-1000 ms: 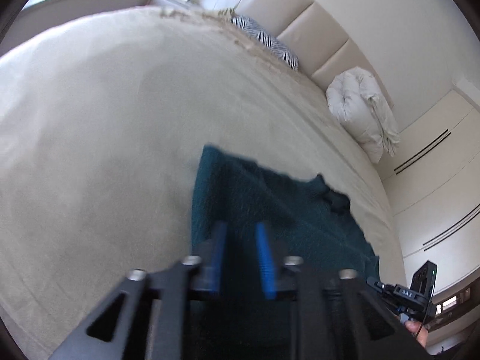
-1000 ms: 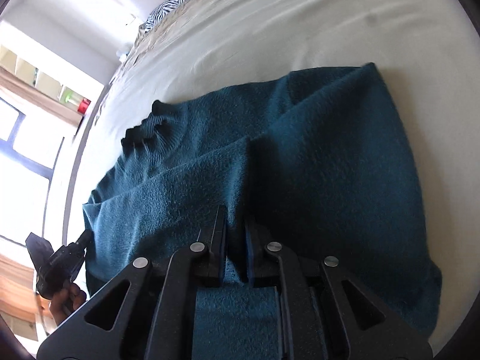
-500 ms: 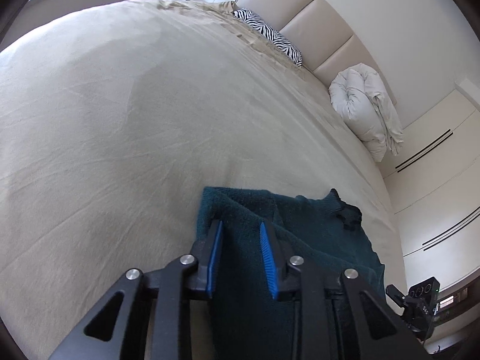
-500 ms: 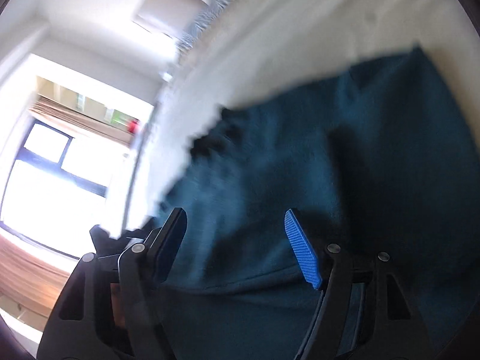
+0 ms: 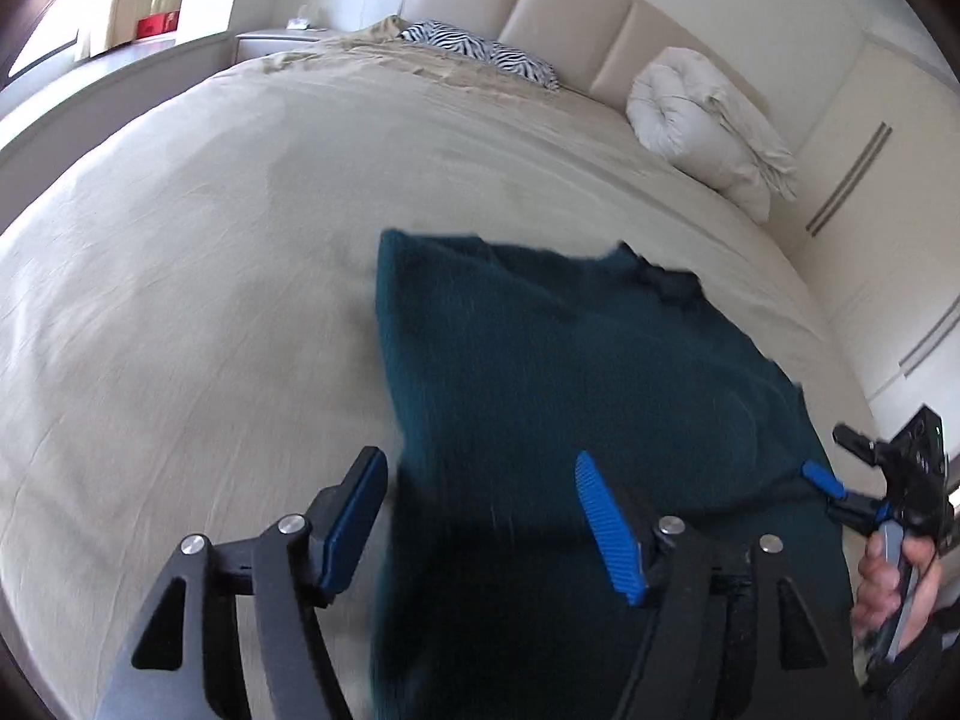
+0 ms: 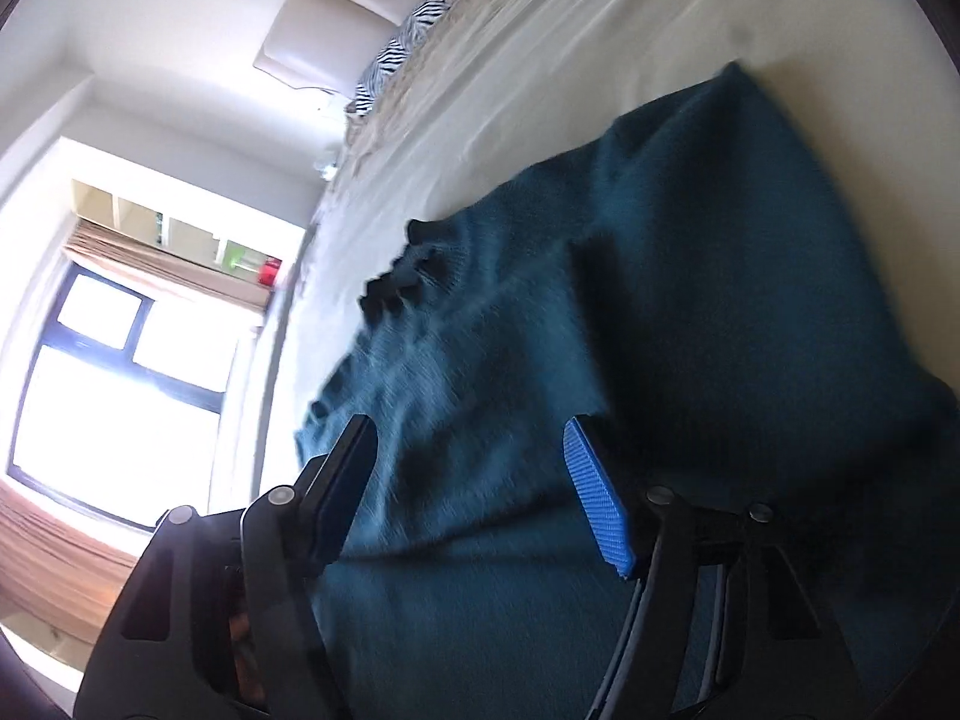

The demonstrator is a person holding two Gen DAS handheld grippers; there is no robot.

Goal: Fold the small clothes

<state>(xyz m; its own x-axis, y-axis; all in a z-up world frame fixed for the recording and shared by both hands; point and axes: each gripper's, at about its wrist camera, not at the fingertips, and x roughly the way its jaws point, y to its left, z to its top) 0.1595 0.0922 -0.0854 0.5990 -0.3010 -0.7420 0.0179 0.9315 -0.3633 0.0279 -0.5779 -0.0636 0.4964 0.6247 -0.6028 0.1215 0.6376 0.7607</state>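
Now both tongs, left (image 5: 480,519) and right (image 6: 474,480), have just spread apart, gripping nothing, above the teal sweater (image 5: 570,372) on the bed (image 5: 210,270).

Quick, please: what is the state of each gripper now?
Left gripper: open, just opened, holding nothing, over the teal sweater.
Right gripper: open, holding nothing.

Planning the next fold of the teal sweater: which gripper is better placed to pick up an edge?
Probably left. The left gripper stands open astride the teal sweater's side edge; the right gripper hovers open over its middle.
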